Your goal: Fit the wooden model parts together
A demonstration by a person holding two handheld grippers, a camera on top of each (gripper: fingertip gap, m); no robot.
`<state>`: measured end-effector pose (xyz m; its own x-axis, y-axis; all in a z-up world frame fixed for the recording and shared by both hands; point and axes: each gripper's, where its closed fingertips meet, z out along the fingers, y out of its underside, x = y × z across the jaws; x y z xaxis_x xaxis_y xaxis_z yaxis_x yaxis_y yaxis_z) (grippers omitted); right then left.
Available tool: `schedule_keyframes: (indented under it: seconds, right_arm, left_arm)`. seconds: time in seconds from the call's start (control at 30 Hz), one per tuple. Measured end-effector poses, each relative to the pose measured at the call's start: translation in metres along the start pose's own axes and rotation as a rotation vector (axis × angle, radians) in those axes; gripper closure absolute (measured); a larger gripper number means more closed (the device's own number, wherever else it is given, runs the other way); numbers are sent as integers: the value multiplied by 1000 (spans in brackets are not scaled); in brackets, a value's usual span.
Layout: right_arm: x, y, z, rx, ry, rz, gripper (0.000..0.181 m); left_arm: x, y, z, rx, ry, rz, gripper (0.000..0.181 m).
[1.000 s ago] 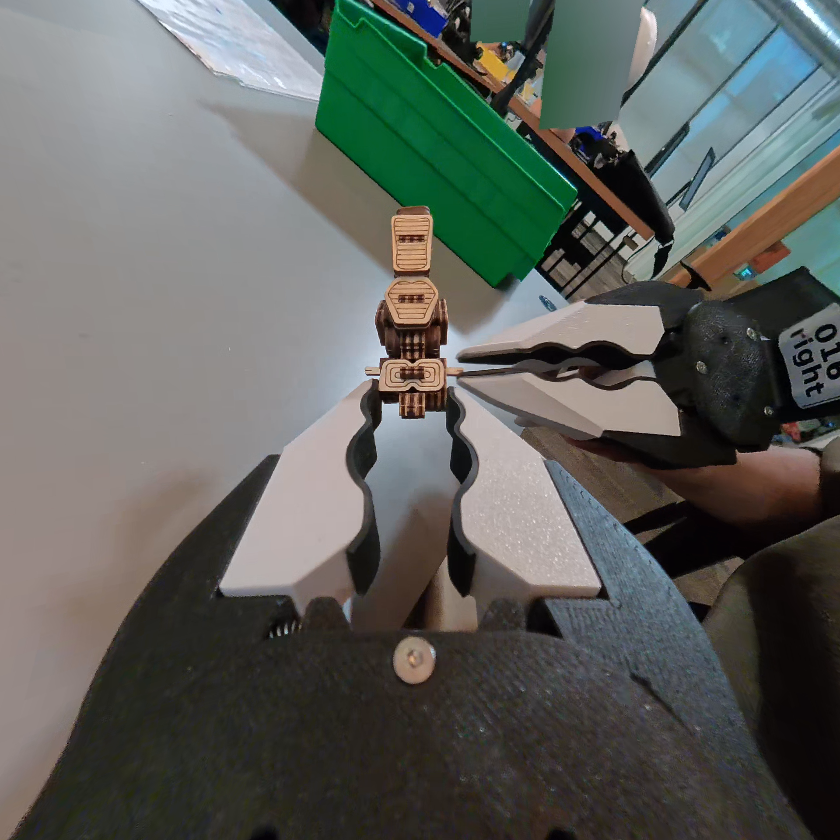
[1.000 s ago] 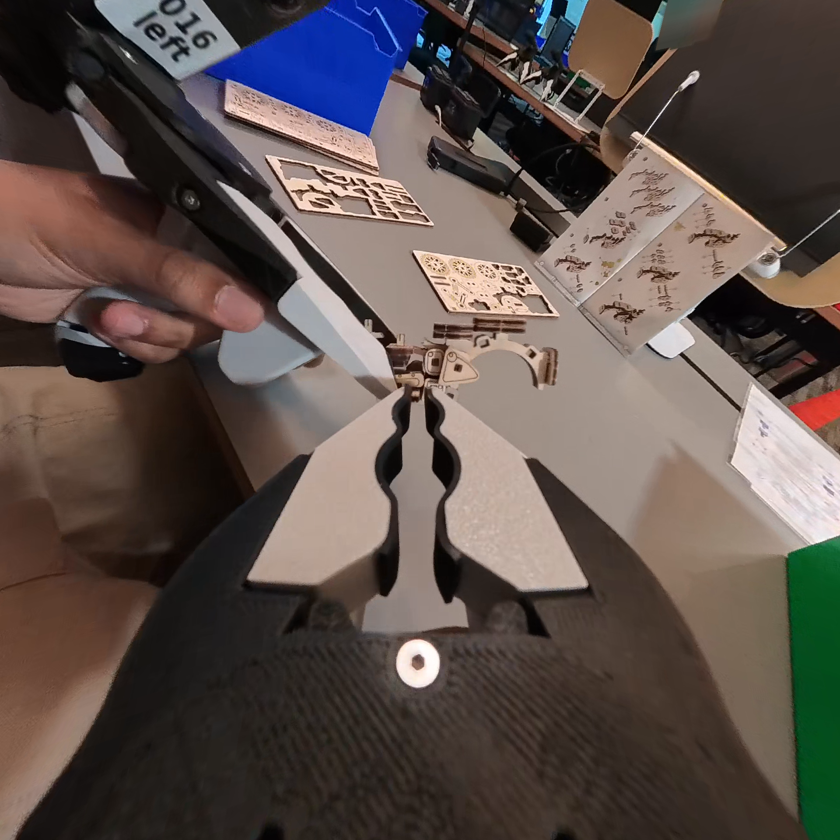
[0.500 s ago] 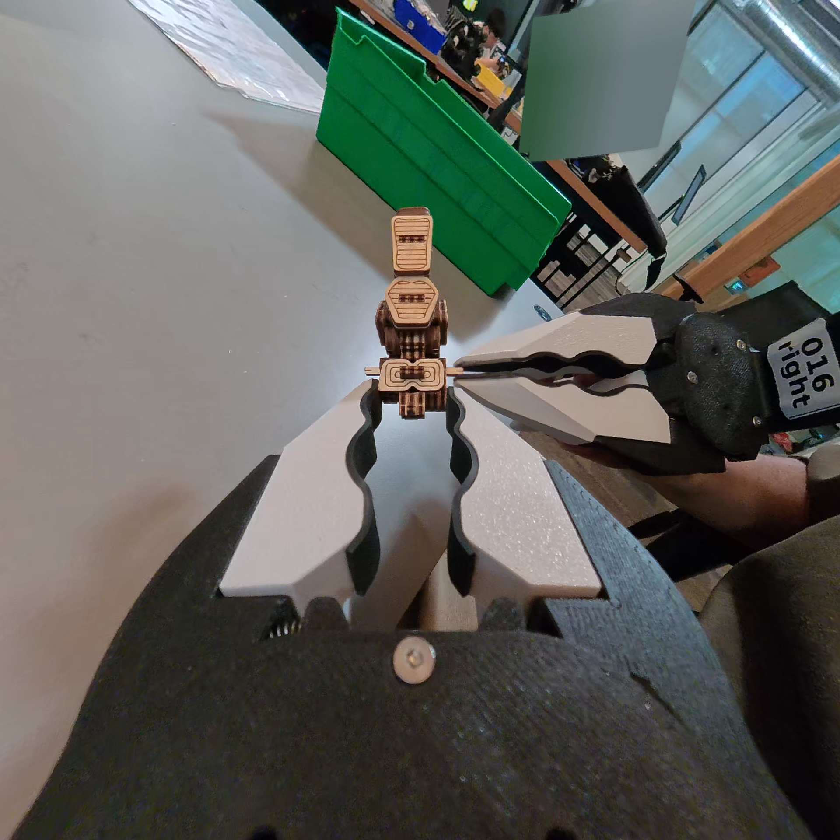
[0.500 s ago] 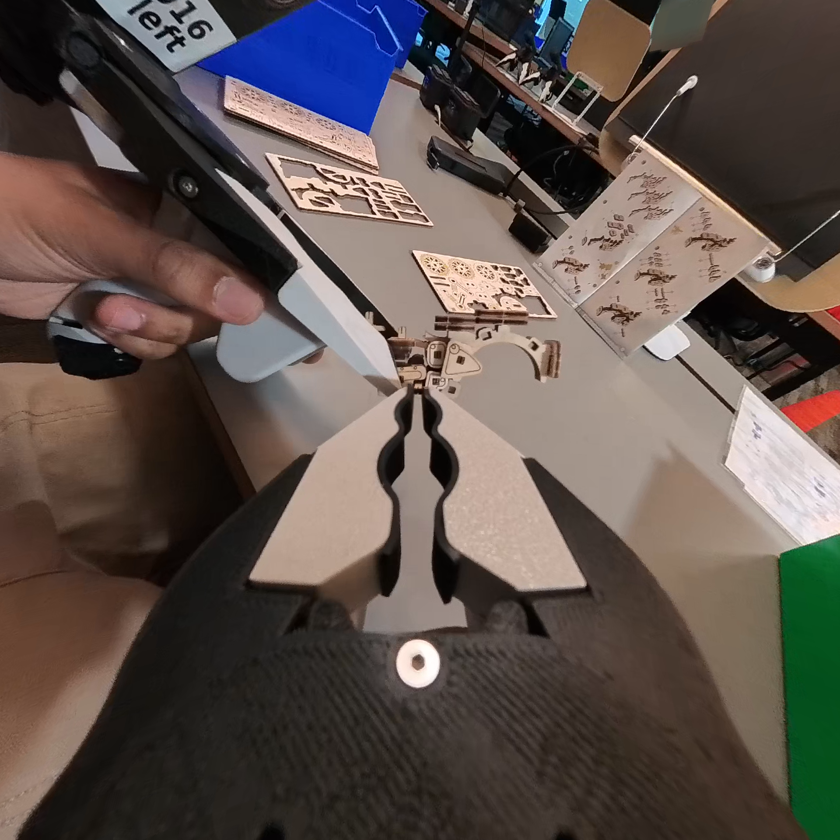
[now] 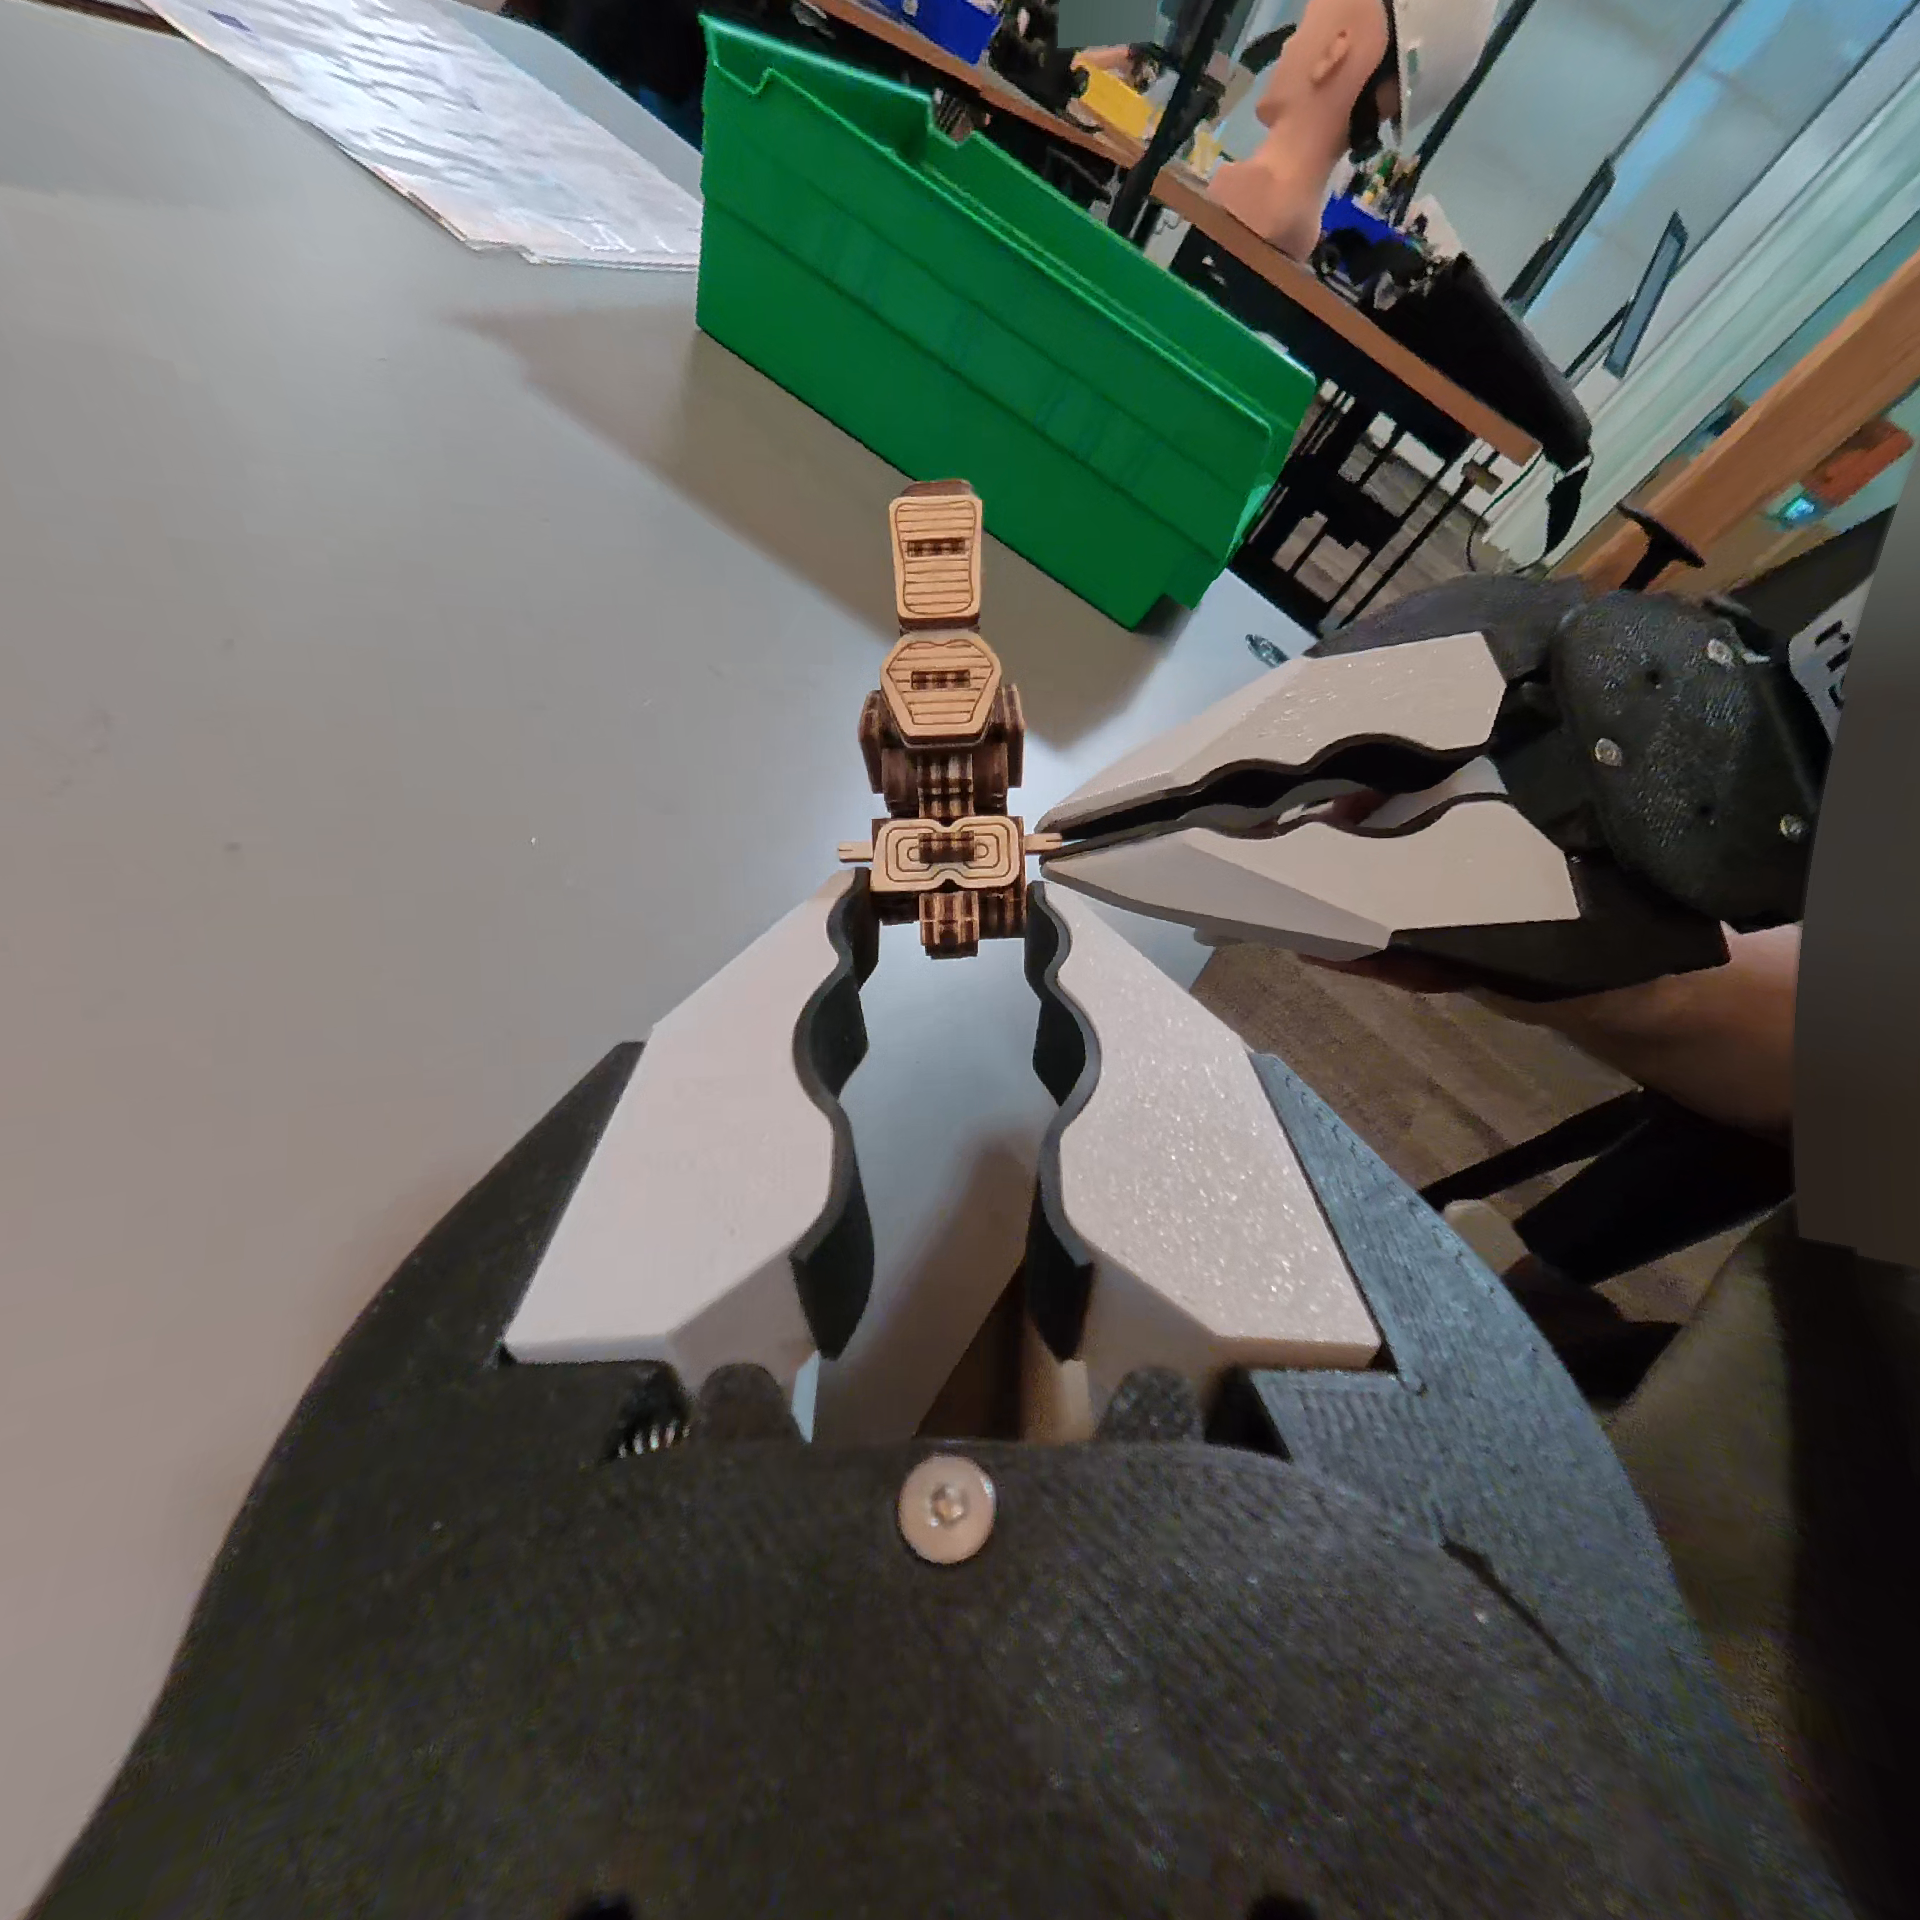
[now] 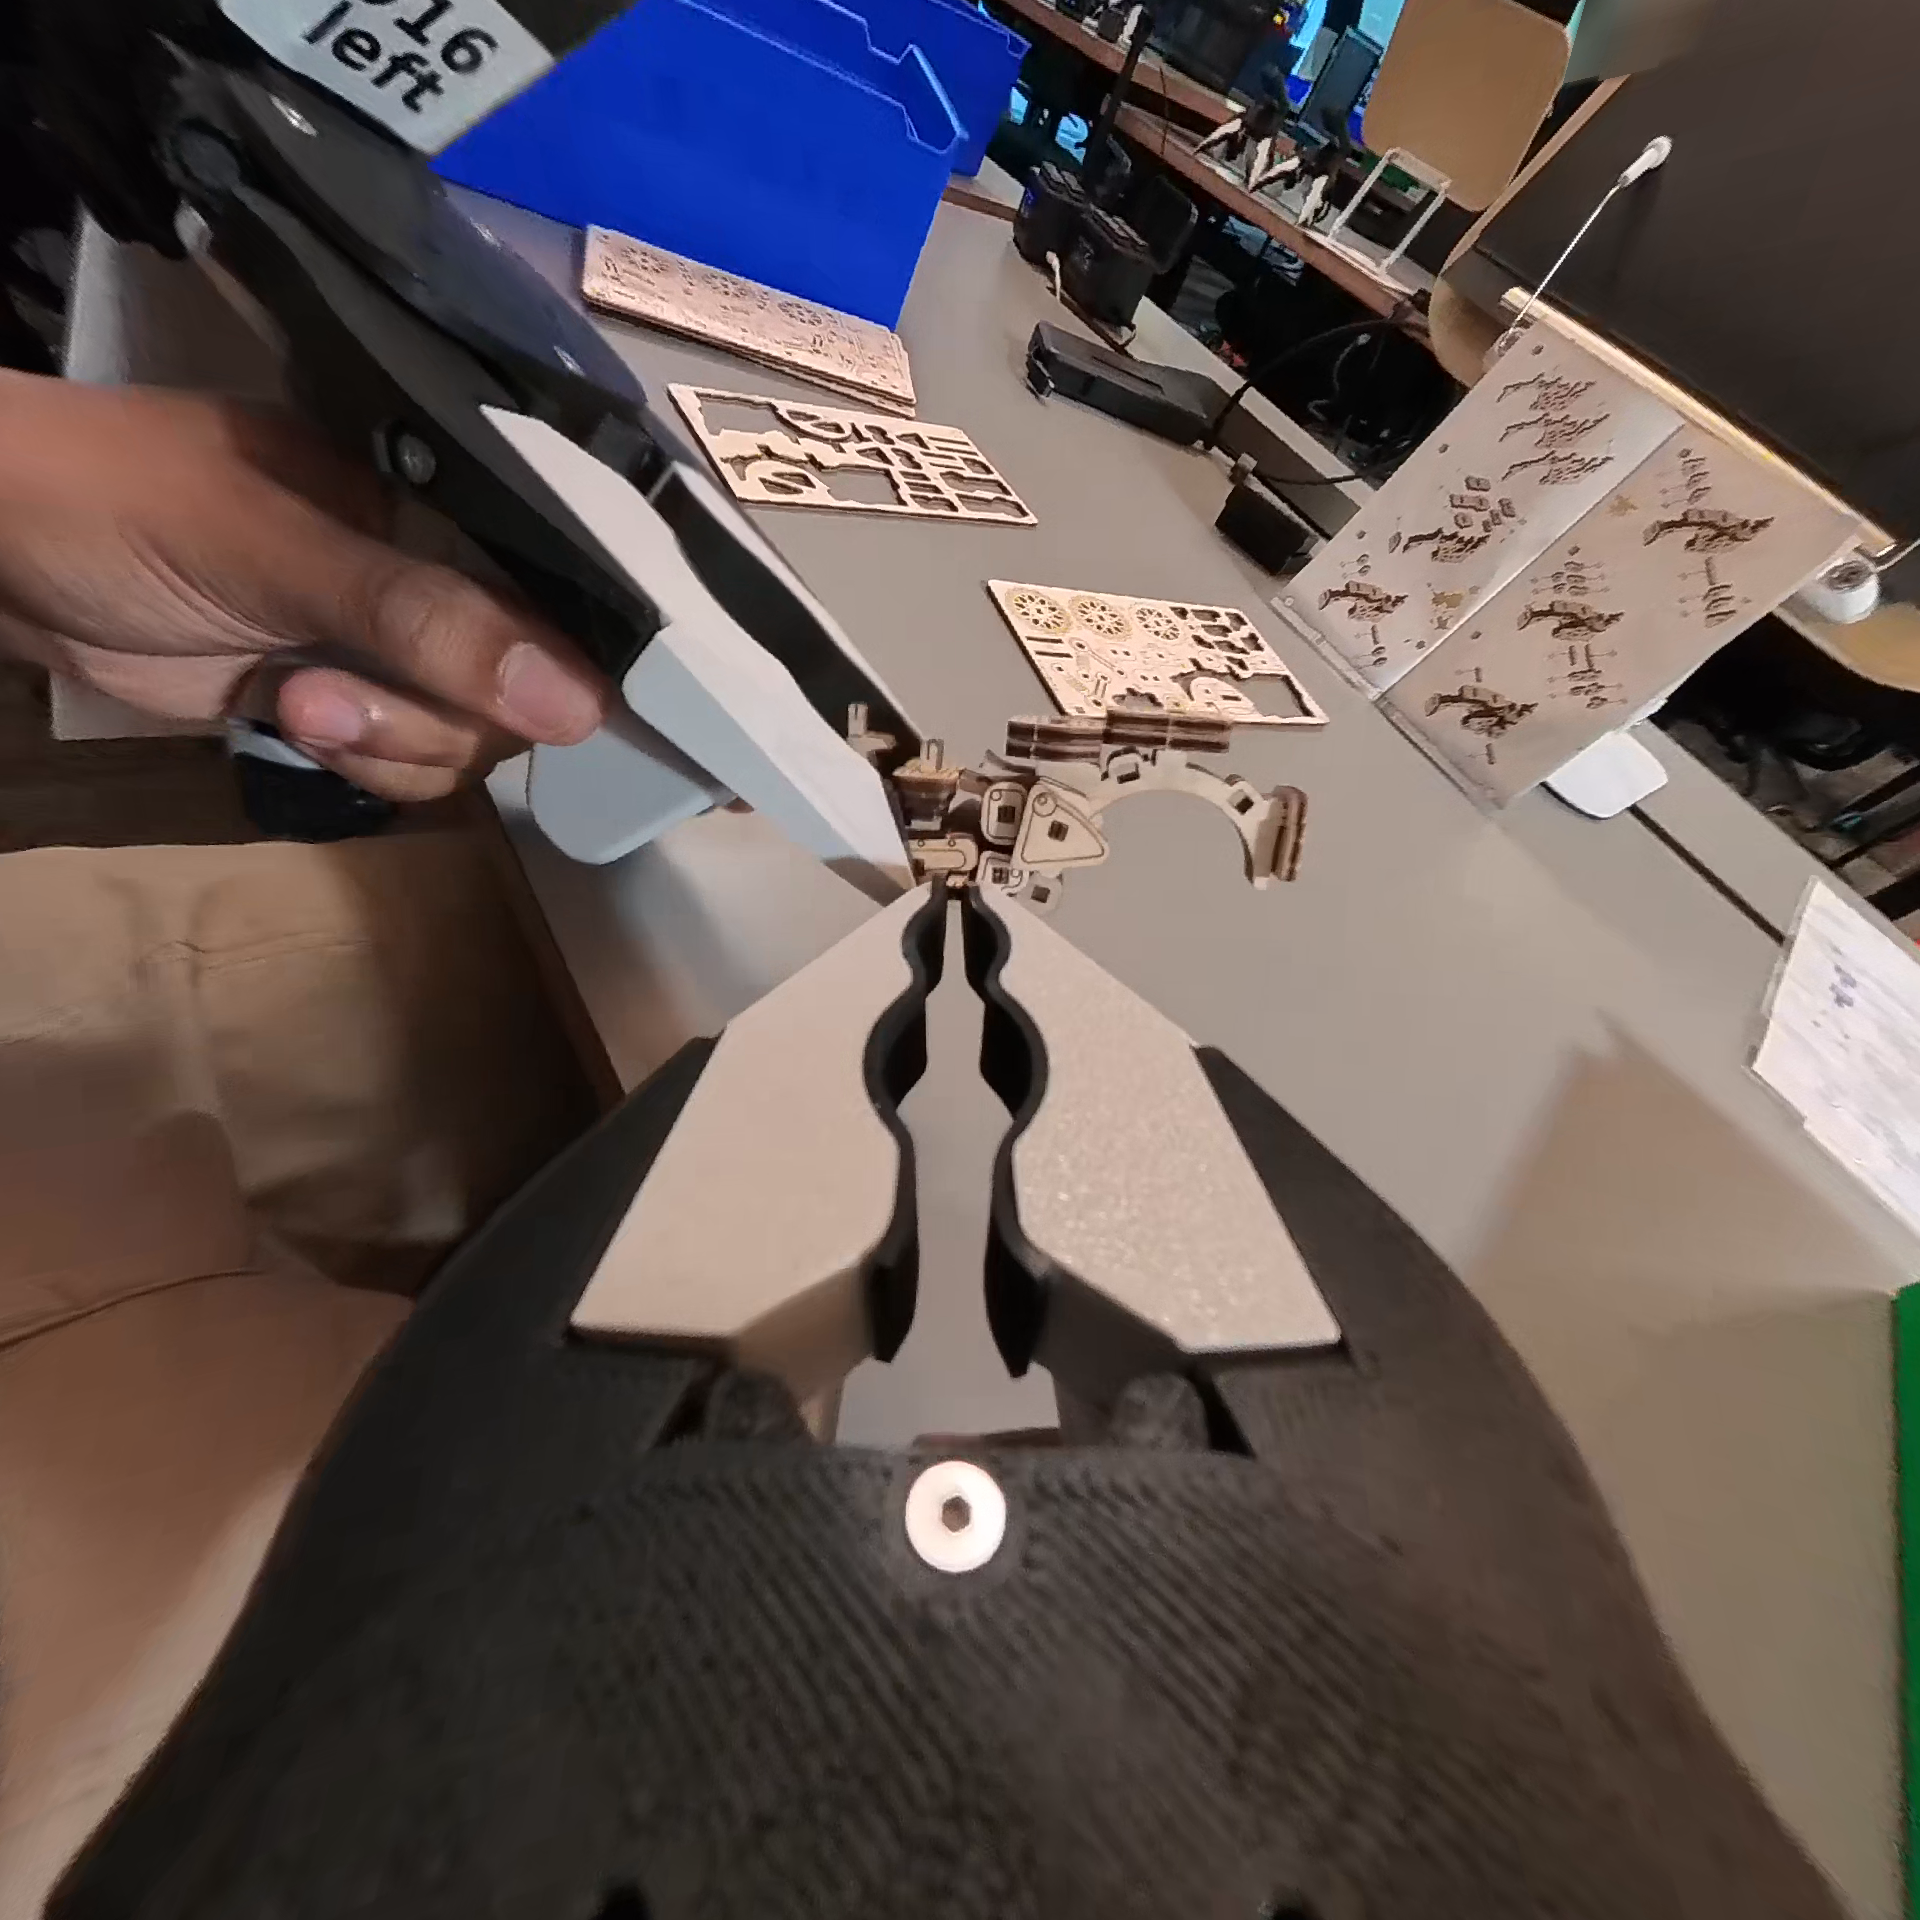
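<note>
A small layered wooden model (image 5: 940,727) is held up over the grey table (image 5: 312,623). My left gripper (image 5: 940,904) is shut on its lower block. A thin wooden pin (image 5: 854,854) runs crosswise through that block and sticks out on both sides. My right gripper (image 5: 1042,836) comes in from the right, shut on the pin's right end, with its tips against the block. In the right wrist view the model (image 6: 1049,821) shows its curved arch, just beyond my right gripper (image 6: 951,899). The left gripper (image 6: 883,810) reaches in from the upper left, held by a hand.
A green bin (image 5: 987,343) and a paper sheet (image 5: 468,135) lie beyond the model. A blue bin (image 6: 727,135), flat wooden part sheets (image 6: 852,473) (image 6: 1153,649), a black device (image 6: 1122,374) and an upright instruction stand (image 6: 1538,582) are on the table. The table's near edge is just below the grippers. The grippers are tip to tip, or close to it.
My right gripper's jaws have narrowed on the pin and its tips sit a little closer to the model. My left gripper has kept its hold with little movement.
</note>
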<state>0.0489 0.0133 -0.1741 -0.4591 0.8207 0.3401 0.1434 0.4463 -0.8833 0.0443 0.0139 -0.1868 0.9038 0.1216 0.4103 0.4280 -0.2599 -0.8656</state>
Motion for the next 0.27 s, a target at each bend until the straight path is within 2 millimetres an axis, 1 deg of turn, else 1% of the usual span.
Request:
schedule_keyframes:
  seconds: [0.27]
  right_arm:
    - [0, -2, -1, 7, 1, 7, 180]
  left_arm:
    - [1, 1, 0, -7, -6, 27, 155]
